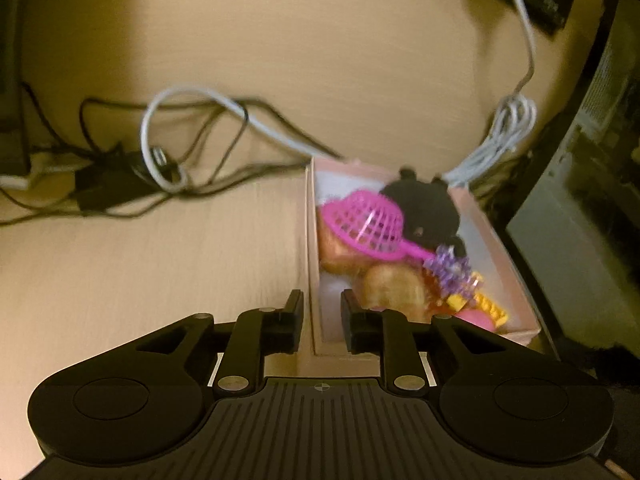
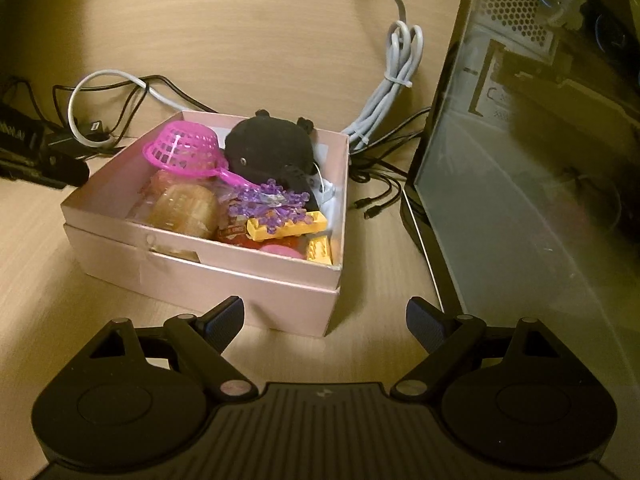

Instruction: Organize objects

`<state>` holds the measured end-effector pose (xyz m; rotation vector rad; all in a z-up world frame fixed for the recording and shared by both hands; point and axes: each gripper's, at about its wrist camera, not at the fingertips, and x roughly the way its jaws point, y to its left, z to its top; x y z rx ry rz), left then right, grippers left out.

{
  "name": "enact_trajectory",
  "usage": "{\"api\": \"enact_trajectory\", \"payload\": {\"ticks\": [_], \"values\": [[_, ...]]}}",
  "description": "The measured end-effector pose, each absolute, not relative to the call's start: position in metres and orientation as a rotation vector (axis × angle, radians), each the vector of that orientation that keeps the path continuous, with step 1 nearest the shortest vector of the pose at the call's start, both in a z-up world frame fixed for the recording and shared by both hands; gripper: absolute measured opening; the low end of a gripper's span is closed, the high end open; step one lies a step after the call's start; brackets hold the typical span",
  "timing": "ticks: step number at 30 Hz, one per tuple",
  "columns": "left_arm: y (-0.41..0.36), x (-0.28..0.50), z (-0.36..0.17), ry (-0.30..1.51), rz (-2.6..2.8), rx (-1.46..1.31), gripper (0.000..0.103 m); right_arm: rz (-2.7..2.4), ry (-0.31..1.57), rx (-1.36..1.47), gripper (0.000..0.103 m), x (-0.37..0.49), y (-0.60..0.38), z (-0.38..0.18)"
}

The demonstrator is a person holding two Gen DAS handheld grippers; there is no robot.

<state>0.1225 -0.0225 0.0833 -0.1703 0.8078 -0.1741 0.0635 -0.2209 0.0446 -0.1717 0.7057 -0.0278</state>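
Left wrist view: our left gripper point(image 1: 322, 312) pinches the pink box's point(image 1: 314, 240) left wall. On the desk, that toy-filled box point(image 2: 224, 276) sits before our right gripper point(image 2: 325, 320), jaws spread, empty.

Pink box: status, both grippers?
Left gripper shut on pink box wall. Right gripper open, empty, short of box. Toys inside; cables behind.

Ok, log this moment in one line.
left hand-held gripper: shut, empty | right hand-held gripper: open, empty | pink box: filled with toys
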Motion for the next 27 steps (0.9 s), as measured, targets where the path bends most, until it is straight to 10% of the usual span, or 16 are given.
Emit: {"api": "enact_trajectory", "payload": {"ticks": [6, 9, 27], "values": [[-0.01, 0.127, 0.071, 0.821, -0.125, -0.146, 0.057, -0.034, 0.718, -0.187, 0.089, 0.075, -0.218, 0.041], [0.01, 0.128, 0.065, 0.829, -0.079, -0.171, 0.096, -0.024, 0.726, -0.154, 0.089, 0.081, -0.215, 0.041], [0.055, 0.134, 0.078, 0.774, -0.099, -0.133, 0.097, -0.066, 0.71, -0.164, 0.091, 0.089, -0.173, 0.053]]}}
